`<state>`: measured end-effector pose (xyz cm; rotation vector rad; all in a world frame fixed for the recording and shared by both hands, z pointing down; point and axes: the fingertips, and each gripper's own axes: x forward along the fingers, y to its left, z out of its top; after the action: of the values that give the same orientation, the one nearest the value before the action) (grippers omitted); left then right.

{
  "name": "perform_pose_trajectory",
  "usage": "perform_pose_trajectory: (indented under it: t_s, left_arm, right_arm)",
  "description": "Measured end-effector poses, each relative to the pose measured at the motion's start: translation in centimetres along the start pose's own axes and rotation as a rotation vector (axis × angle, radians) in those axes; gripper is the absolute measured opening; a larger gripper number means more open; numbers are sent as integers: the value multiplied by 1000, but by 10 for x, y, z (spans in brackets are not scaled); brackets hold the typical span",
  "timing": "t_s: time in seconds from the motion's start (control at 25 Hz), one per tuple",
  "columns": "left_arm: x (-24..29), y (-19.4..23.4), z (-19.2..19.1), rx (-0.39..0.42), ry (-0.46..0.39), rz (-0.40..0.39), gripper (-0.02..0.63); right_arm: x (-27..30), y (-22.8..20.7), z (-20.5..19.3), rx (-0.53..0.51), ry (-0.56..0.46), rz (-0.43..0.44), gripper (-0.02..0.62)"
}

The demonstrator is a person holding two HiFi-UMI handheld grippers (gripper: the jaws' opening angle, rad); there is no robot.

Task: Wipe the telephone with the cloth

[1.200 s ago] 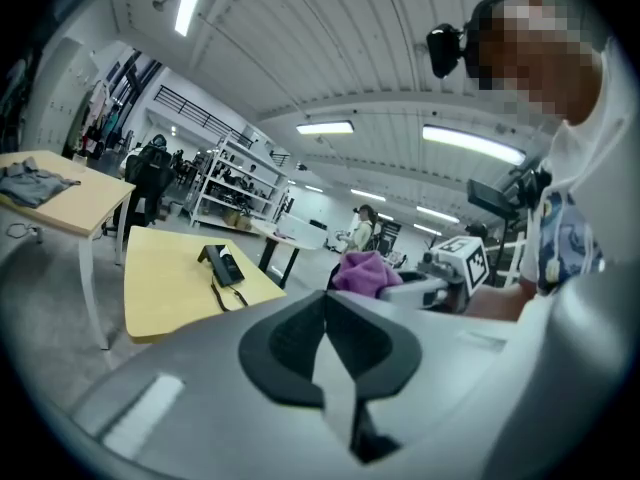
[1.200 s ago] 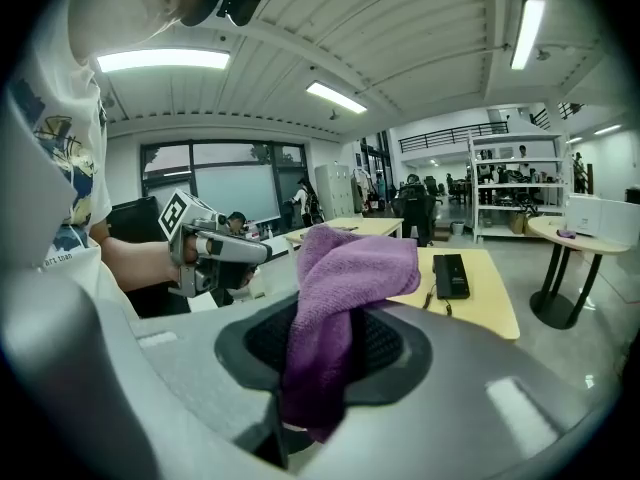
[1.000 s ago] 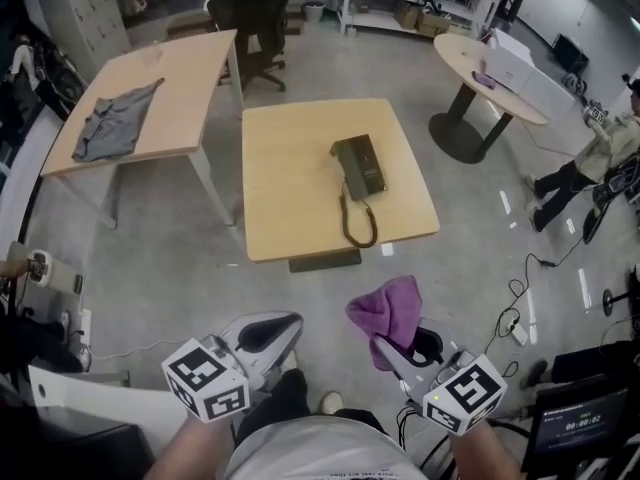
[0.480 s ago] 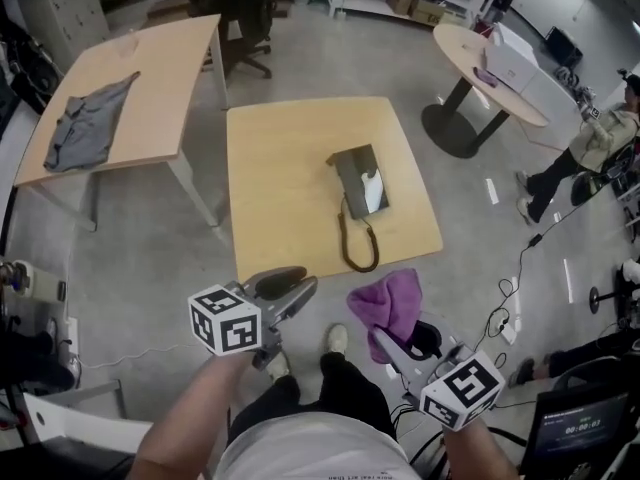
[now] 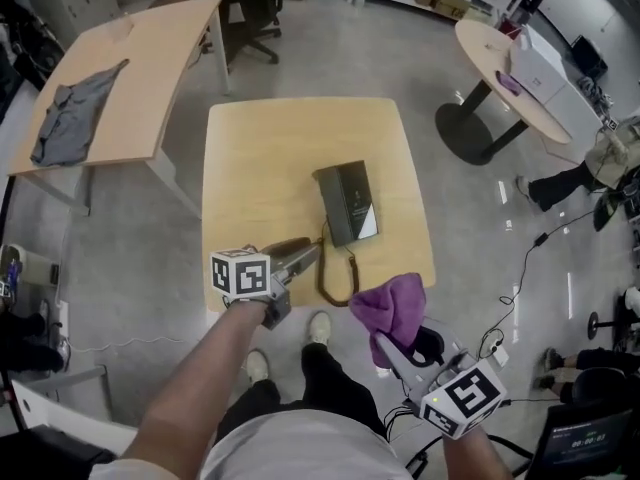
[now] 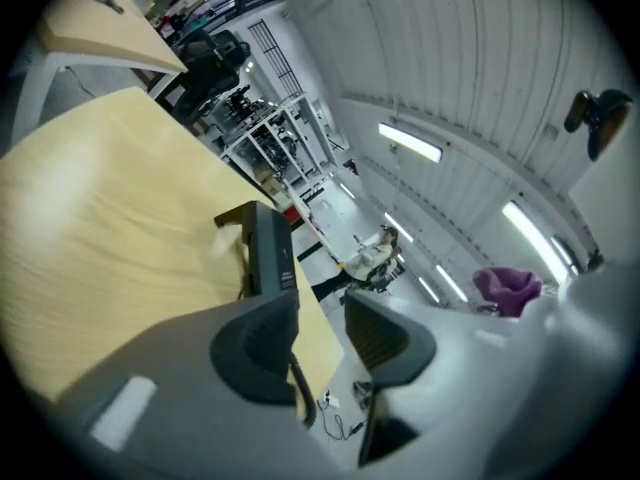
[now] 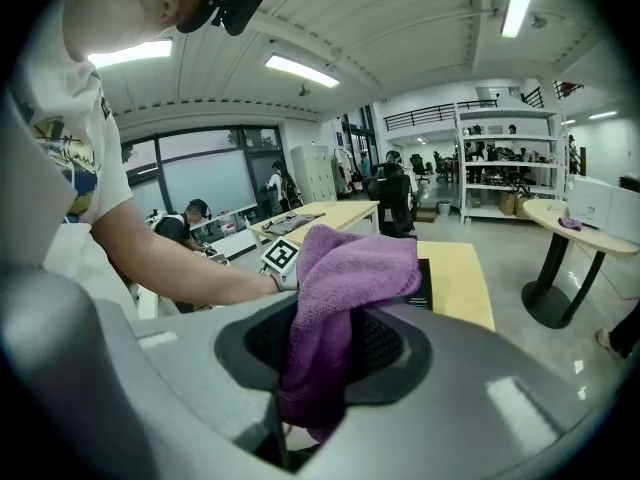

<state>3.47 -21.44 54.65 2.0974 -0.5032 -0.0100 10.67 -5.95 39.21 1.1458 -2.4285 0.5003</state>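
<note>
Wiping not started: cloth (image 5: 388, 303) gripped, telephone (image 5: 345, 201) untouched.
My right tongs (image 5: 385, 343) are clamped on the purple cloth just off the tabletop's (image 5: 260, 158) near edge. My left tongs (image 5: 298, 258), jaws just opening and empty, hover beside the coiled cord (image 5: 335, 278). The telephone lies mid-tabletop with bare wood around it.

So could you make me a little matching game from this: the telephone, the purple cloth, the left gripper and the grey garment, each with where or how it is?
Things:
1. telephone
2. purple cloth
3. left gripper
4. grey garment

Places or states:
A. pinched in the right gripper
B. lying on the side table
C. on the square table, cord trailing beside it
D. open, nothing between its jaws

Pairs: 1-C, 2-A, 3-D, 4-B. The left gripper's jaws have just been opening.
</note>
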Motion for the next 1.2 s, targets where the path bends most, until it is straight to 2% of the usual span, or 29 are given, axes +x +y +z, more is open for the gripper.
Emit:
perform_pose_trajectory:
  t_s: [0.24, 0.52, 0.72, 1.2]
  left_arm:
    - [48, 49, 13, -45, -21, 42, 138]
    - [74, 80, 30, -71, -38, 73, 147]
    - [85, 86, 30, -83, -29, 86, 146]
    - [82, 85, 29, -86, -21, 102, 92]
  right_arm:
    - [-2, -53, -10, 8, 48, 16, 117]
    - [4, -88, -14, 9, 87, 43, 117]
    - [9, -103, -15, 18, 105, 60, 117]
    - [17, -114, -11, 31, 102, 74, 117]
